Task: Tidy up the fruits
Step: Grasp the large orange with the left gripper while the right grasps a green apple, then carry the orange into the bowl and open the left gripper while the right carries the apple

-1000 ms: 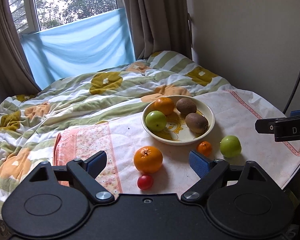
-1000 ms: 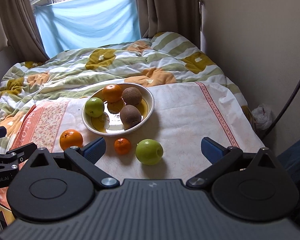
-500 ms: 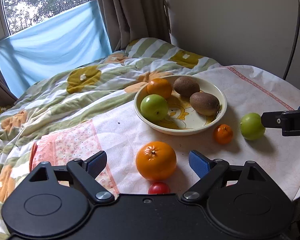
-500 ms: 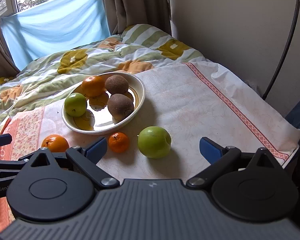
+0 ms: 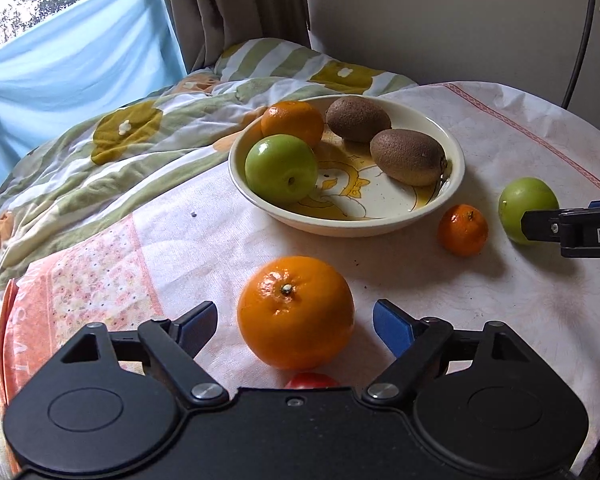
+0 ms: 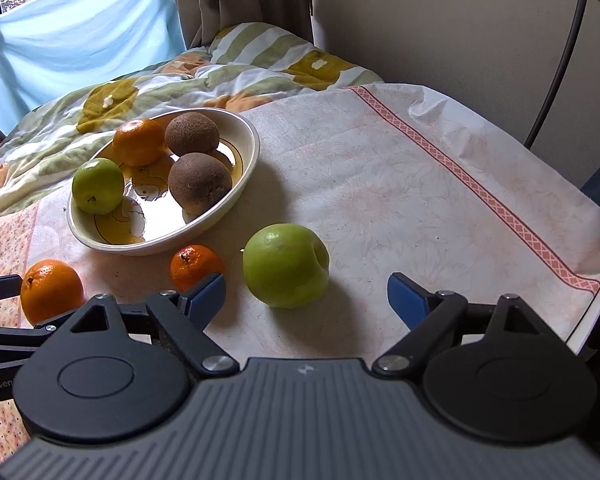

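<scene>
**A:** Your big orange [image 5: 296,312] sits low in the middle of the left wrist view, between the jaws of your left gripper [image 5: 294,326] but not touched by them. They have just been closing in, with the orange in the gap, and there is still space on both sides. I'd say you are lined up that way so the pads meet its widest part.

**B:** And the right side?

**A:** Your right gripper [image 6: 306,296] has its jaws wide apart, with the loose green apple [image 6: 286,264] just ahead of the gap, nearer the left pad. Nothing is gripped. The small mandarin [image 6: 196,266] lies beside that pad, close enough to get nudged.

**B:** Where does it all go?

**A:** Probably the bowl [image 5: 458,160], in the upper middle of the left view. It already holds an orange, a green apple and two kiwis. A red tomato [image 5: 312,381] peeks out just under the orange at the bottom of the frame. All of it rests on the cloth [image 6: 380,184] over the bench.

**B:** What changed?

**A:** Compared with a second ago, both fruits look larger and closer, and you see less window: you have come down on them.
</scene>
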The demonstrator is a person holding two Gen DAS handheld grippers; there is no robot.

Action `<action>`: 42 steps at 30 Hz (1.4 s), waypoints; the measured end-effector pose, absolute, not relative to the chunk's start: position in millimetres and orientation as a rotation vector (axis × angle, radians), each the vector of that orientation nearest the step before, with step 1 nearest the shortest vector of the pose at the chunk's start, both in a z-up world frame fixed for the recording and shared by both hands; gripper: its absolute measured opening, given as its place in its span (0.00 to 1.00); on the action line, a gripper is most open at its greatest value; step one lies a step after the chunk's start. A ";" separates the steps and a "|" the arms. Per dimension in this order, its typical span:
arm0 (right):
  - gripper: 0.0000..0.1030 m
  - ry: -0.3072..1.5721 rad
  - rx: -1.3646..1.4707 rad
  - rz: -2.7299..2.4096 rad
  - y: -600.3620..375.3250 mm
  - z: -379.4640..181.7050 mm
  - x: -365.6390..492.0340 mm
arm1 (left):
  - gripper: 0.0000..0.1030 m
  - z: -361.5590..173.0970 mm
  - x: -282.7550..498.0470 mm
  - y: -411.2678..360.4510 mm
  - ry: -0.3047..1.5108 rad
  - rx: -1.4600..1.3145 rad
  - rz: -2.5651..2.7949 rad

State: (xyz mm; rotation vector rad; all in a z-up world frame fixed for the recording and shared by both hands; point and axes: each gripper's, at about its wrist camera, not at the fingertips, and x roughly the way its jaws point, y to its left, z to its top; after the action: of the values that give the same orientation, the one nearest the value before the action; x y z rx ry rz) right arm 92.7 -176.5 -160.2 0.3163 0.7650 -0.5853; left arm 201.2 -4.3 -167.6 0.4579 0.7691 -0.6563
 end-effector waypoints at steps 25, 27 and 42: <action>0.71 0.802 0.308 -0.522 -188.9 -180.2 119.2 | 0.65 -175.3 206.0 -5.1 0.787 0.421 -0.639; 0.67 0.808 0.310 -0.510 -189.6 -181.3 119.7 | 0.65 -175.3 205.5 -5.2 0.788 0.419 -0.633; 0.66 0.823 0.320 -0.429 -197.3 -179.6 112.5 | 0.65 -165.5 194.0 -6.6 0.778 0.393 -0.573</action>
State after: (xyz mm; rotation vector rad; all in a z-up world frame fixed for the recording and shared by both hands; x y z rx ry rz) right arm 112.5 -197.3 -179.6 0.3196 0.8228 -0.4291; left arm 194.0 -6.6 -165.5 0.3926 0.7783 -0.5735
